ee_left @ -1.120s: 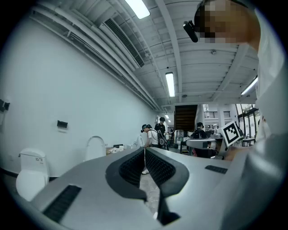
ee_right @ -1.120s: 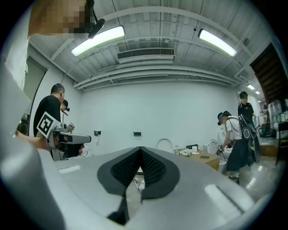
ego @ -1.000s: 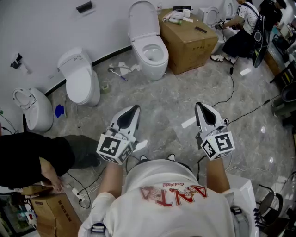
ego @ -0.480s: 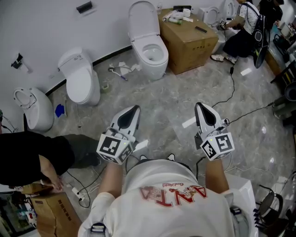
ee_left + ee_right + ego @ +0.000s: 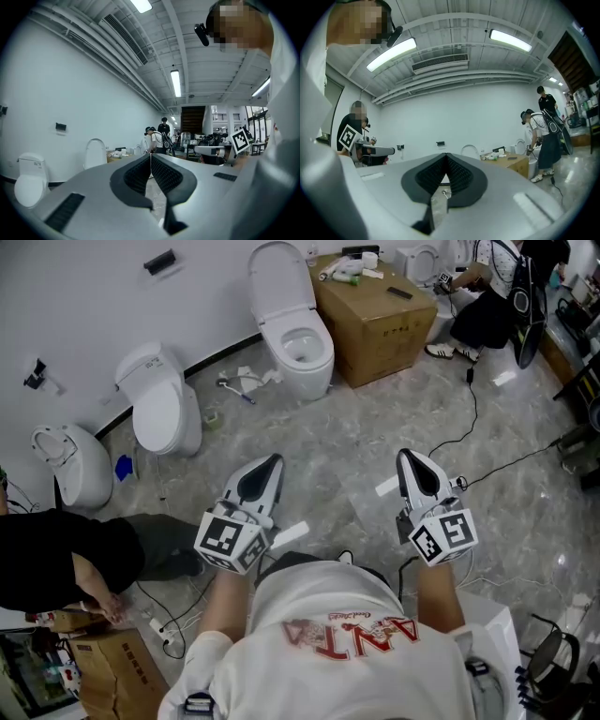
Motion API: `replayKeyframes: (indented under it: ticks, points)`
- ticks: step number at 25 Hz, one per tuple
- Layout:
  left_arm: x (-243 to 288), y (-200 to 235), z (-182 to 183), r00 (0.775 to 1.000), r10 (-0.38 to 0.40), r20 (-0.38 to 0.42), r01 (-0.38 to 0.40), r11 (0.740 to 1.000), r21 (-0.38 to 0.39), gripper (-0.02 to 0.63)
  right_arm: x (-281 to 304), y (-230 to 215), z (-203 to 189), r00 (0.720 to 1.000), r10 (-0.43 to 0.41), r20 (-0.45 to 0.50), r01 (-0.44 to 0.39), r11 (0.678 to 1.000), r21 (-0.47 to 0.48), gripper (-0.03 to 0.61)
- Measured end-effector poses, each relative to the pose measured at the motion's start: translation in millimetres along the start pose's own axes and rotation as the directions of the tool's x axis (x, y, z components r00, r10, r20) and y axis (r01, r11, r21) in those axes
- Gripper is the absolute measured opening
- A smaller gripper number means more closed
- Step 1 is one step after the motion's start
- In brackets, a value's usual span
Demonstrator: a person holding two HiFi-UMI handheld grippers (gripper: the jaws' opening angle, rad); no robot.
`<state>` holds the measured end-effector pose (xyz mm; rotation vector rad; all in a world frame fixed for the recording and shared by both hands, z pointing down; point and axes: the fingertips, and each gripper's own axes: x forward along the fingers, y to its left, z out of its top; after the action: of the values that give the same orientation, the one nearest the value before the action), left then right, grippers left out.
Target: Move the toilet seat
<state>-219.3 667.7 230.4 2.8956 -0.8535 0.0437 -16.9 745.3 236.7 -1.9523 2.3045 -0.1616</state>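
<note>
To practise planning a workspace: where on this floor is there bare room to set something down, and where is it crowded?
Free: the floor between the open toilet and the left gripper and right gripper. Crowded: scraps between that toilet and the closed toilet, the cluttered cardboard box, a cable at right.
</note>
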Motion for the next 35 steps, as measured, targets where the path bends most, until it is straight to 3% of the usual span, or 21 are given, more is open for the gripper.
replayKeyframes:
  ticks: [5,11,20,29,35]
  points:
    - [7,-15,-12,0.998,0.051,-0.024,-0.051,0.998,0.020,0.014,1,-28,-25,0.999,0.038,-0.029,-0.036,0.997,0.071,0.002]
    - [15,4,-22,0.996,0.085,-0.039,-0.086,0.996,-0.013,0.014,27,-31,-33,0.995,0.087,-0.056,-0.083,0.994,0.067,0.002]
    - [79,51,-28,0.999,0.042,-0.027,-0.044,0.997,-0.063,0.014,85,-61,-31,0.993,0.060,-0.105,-0.059,0.998,0.013,0.002]
    - [135,142,-13,0.999,0.014,-0.039,-0.017,0.996,-0.091,0.014,190,-73,-21,0.991,0.028,-0.134,-0.028,1.000,0.001,0.002]
    - [144,222,-3,0.999,0.034,-0.015,-0.035,0.992,-0.120,0.014,271,-46,-23,0.986,0.034,-0.163,-0.051,0.994,-0.096,0.002]
